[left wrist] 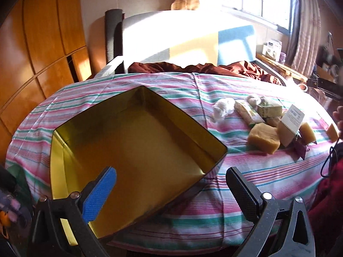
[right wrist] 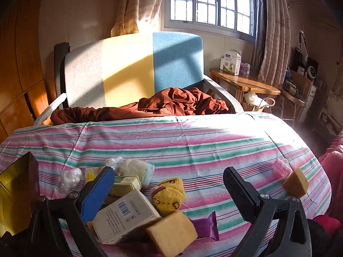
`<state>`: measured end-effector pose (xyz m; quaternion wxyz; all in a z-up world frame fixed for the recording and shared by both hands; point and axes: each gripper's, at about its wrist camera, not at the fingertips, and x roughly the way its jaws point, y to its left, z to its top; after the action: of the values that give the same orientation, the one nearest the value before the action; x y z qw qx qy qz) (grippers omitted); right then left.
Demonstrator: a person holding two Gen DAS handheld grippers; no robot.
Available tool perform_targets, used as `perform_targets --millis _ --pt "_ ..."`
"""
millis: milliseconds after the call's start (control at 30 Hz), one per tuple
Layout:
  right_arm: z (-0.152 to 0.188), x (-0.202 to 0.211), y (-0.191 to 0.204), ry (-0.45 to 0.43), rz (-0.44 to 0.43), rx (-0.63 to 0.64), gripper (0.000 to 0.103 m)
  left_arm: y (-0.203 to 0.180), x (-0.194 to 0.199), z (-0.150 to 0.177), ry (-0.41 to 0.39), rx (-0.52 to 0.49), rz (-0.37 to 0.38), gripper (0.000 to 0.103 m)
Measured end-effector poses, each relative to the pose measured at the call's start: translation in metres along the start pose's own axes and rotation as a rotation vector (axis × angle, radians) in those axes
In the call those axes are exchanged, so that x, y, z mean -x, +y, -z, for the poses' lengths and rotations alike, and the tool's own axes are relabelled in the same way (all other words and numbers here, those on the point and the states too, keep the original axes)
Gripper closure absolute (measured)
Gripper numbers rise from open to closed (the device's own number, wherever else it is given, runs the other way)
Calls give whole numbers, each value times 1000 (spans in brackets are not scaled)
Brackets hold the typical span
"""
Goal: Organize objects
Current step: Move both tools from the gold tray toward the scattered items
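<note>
Bedroom, sunlit; wardrobe (left wrist: 42, 42) at left, window (right wrist: 212, 4) behind, side table (right wrist: 246, 83) at right; work surface = bed w/ striped sheet (right wrist: 193, 145).

1. Tin box (left wrist: 133, 150), gold inside, nothing in it; sits on sheet at left, directly under left gripper (left wrist: 171, 190); stiff thin metal, light, rim prob. sharp-ish; likely the receptacle, no need to lift.
2. Left gripper: fingers spread wide, holding nothing.
3. Right gripper (right wrist: 169, 188): fingers spread wide, holding nothing; hangs over item pile.
4. White carton (right wrist: 126, 214), tilted, leaning on pile; light, rigid; take across narrow faces.
5. Sponge block (right wrist: 171, 233), nearest; soft, light, squashes; grip mid-body.
6. Yellow knit item (right wrist: 169, 194); soft, floppy.
7. Green carton (right wrist: 126, 184), half behind blue finger pad.
8. Purple sachet (right wrist: 205, 224); flat, slippery; hard to pinch off sheet.
9. 2nd sponge (right wrist: 295, 184) + pink roller (right wrist: 280, 167), well apart at right edge.

Obstruction: items touch/overlap; pulling 1 may shift neighbours; soft sheet gives.
</note>
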<state>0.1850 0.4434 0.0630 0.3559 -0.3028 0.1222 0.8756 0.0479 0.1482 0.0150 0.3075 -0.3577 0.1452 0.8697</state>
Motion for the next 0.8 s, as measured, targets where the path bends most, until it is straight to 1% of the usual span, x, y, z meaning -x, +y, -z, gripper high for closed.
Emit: perform_targets --millis 133,200,300,400,467,567,667,700,767,800 --pt "11 -16 -30 42 -3 -114 0 -28 -6 -6 3 -88 56 0" --pt "15 -23 -41 73 -24 -177 0 -37 -11 -10 15 -104 99 0" --pt "16 -22 -49 68 -13 -226 0 -54 -20 -17 34 -121 151 0" --pt "19 -25 -55 89 -36 -269 0 -76 -31 -23 51 -163 199 0" --pt "20 -26 -58 97 -41 -285 0 -93 -41 -26 70 -189 234 0" --pt "22 -28 -60 102 -53 -299 0 -117 -56 -31 80 -223 266 0" --pt "23 -31 -61 119 -65 -306 0 -134 -75 -36 115 -226 306 0" --pt "23 -32 -61 123 -67 -307 0 -139 -80 -37 116 -237 315 0" --pt "23 -33 -60 128 -71 -306 0 -150 -92 -39 108 -276 299 0" --pt "23 -33 -60 130 -74 -305 0 -155 -99 -39 120 -290 297 0"
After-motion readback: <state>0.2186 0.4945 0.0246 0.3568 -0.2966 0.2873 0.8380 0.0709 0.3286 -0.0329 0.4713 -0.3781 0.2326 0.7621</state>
